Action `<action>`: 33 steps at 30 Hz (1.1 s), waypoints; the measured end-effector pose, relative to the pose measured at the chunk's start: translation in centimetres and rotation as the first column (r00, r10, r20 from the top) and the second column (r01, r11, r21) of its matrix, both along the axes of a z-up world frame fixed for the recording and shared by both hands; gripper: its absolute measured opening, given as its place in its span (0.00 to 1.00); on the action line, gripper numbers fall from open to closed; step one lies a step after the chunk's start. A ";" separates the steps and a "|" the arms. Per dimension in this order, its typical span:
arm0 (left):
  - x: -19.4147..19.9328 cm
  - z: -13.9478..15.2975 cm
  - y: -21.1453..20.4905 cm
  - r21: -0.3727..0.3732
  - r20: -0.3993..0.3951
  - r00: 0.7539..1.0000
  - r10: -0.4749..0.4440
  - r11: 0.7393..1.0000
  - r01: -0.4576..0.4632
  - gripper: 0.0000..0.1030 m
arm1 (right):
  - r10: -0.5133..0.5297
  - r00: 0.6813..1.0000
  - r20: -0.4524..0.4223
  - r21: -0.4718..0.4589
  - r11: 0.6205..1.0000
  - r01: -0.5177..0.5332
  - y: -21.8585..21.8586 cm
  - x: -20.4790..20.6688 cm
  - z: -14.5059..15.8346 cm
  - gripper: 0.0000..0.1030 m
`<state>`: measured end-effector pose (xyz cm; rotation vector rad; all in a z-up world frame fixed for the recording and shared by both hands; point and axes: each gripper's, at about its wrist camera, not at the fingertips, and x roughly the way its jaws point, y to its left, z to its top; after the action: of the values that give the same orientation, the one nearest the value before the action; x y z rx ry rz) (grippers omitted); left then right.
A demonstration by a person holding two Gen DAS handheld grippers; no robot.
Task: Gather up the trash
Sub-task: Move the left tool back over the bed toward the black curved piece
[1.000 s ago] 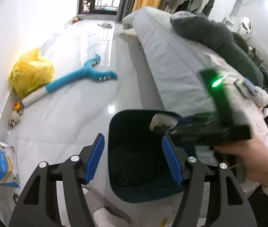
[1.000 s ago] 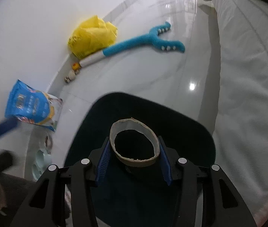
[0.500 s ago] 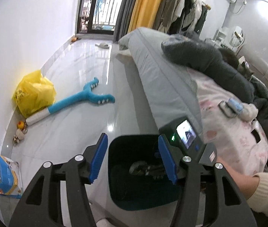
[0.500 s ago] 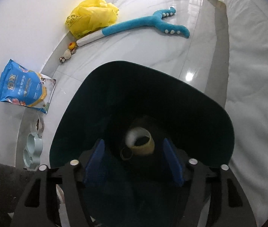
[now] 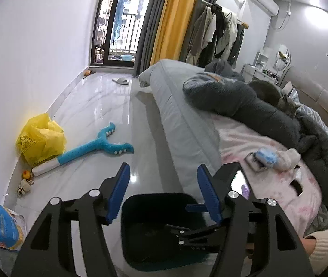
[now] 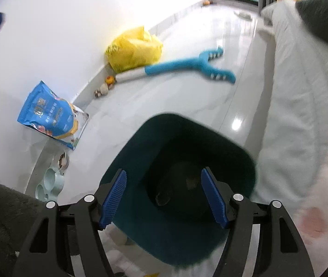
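Note:
A dark teal trash bin point(image 5: 140, 207) stands on the floor beside the bed; it also shows in the right wrist view point(image 6: 140, 143). Dim trash lies at its bottom point(image 6: 164, 196), too blurred to name. My left gripper point(image 5: 162, 191) is open and empty above the bin's far rim. My right gripper point(image 6: 162, 196) is open and empty over the bin's mouth; its body shows in the left wrist view point(image 5: 194, 240). A small blue packet point(image 5: 265, 157) and pale crumpled items point(image 5: 286, 159) lie on the pink bedsheet.
A yellow plastic bag point(image 5: 40, 138), a blue plush toy point(image 5: 96, 145) and small toys point(image 5: 25, 180) lie along the left wall. A blue pet food bag point(image 6: 48, 113) and a pet bowl tray point(image 6: 50, 180) are nearby. The bed point(image 5: 187, 127) with dark clothes fills the right.
My right gripper opened and let the tape roll fall into the bin, then lifted back. My left gripper tilted up toward the room.

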<state>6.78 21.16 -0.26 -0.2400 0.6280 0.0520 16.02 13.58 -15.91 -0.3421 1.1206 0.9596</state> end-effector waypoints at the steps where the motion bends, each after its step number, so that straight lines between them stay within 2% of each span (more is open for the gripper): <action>1: 0.1 0.2 -0.2 0.000 0.003 1.000 -0.002 1.000 0.002 0.63 | 0.001 1.000 0.018 0.016 1.000 -0.001 -0.6 0.0 0.9 0.66; 4: 0.4 0.8 -1.2 0.002 0.016 1.000 -0.006 1.000 0.006 0.65 | 0.008 0.998 0.061 0.059 0.998 -0.012 -2.5 -0.3 3.0 0.70; 9: 1.3 1.5 -3.2 0.001 0.030 0.999 -0.023 1.000 0.023 0.71 | -0.006 0.994 0.108 0.103 0.995 -0.006 -6.4 -0.5 5.5 0.71; 16: 2.7 1.5 -7.7 0.003 0.031 0.994 -0.106 0.994 0.106 0.77 | -0.076 0.984 0.160 0.140 0.989 0.053 -13.2 1.0 8.5 0.72; 23: 4.4 0.5 -12.7 0.022 0.009 0.981 -0.195 0.981 0.195 0.80 | -0.173 0.976 0.136 0.199 0.969 0.144 -19.8 3.2 9.6 0.73; 29: 5.0 -0.3 -16.2 0.029 0.001 0.964 -0.266 0.964 0.266 0.81 | -0.191 0.968 0.165 0.194 0.968 0.158 -23.5 3.3 9.7 0.73; 33: 5.1 -0.4 -18.6 0.062 0.009 0.956 -0.293 0.954 0.292 0.81 | -0.231 0.959 0.161 0.208 0.958 0.196 -26.5 3.8 9.8 0.73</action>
<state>11.92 2.60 -0.65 -0.0871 0.6374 -0.2164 19.78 -12.89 -6.13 -0.1459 0.8687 0.8171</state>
